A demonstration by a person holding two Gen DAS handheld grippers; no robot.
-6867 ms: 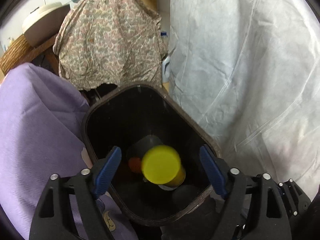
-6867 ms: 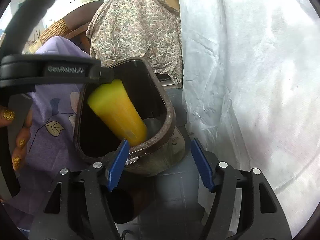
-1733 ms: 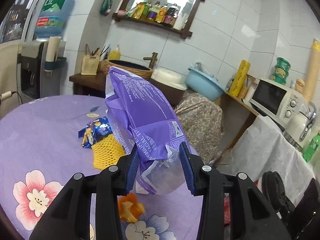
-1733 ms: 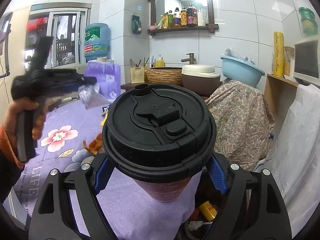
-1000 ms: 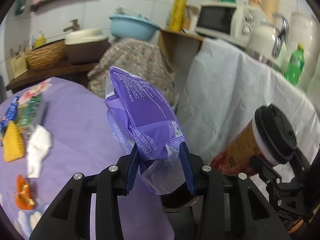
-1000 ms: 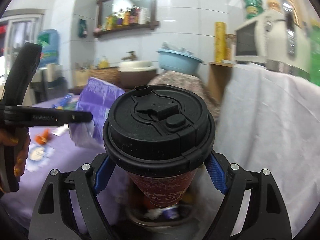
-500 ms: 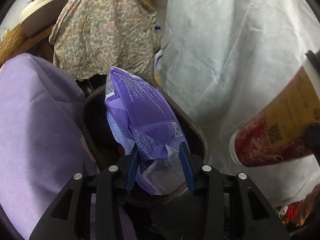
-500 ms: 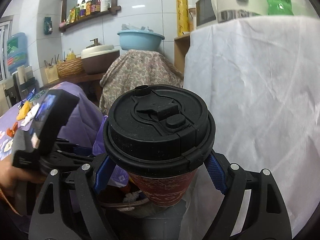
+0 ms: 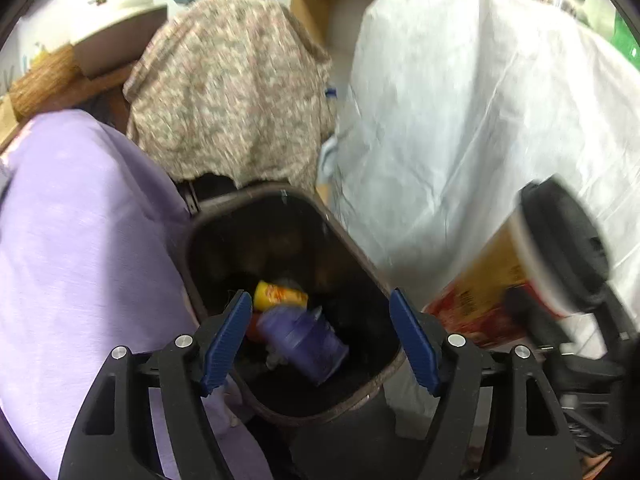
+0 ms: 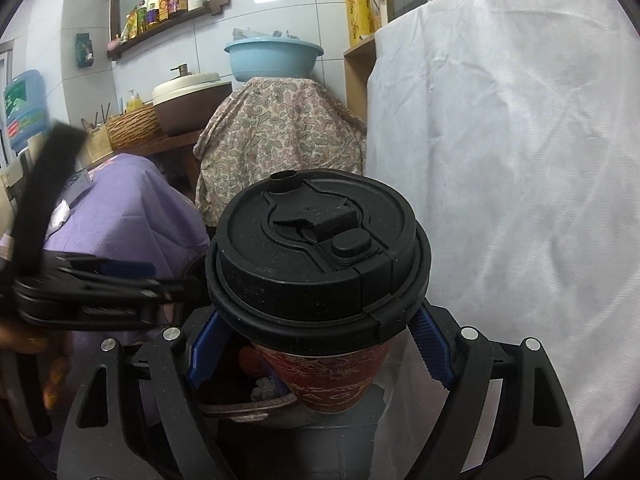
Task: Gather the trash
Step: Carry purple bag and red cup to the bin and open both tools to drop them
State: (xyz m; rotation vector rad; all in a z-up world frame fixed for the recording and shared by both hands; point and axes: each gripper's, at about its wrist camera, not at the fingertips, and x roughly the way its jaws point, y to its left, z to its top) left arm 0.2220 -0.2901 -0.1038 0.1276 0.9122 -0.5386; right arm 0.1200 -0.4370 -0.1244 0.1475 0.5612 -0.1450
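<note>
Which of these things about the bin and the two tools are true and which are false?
1. The left tool is open and holds nothing. True.
2. The purple bag lies inside the bin. True.
3. The right tool holds a yellow bottle. False: it holds a cup with a black lid.
4. The cup is already in the bin. False: it is in the right tool's grip, beside the bin.
5. A blue basin sits on the flowered cloth. True.
</note>
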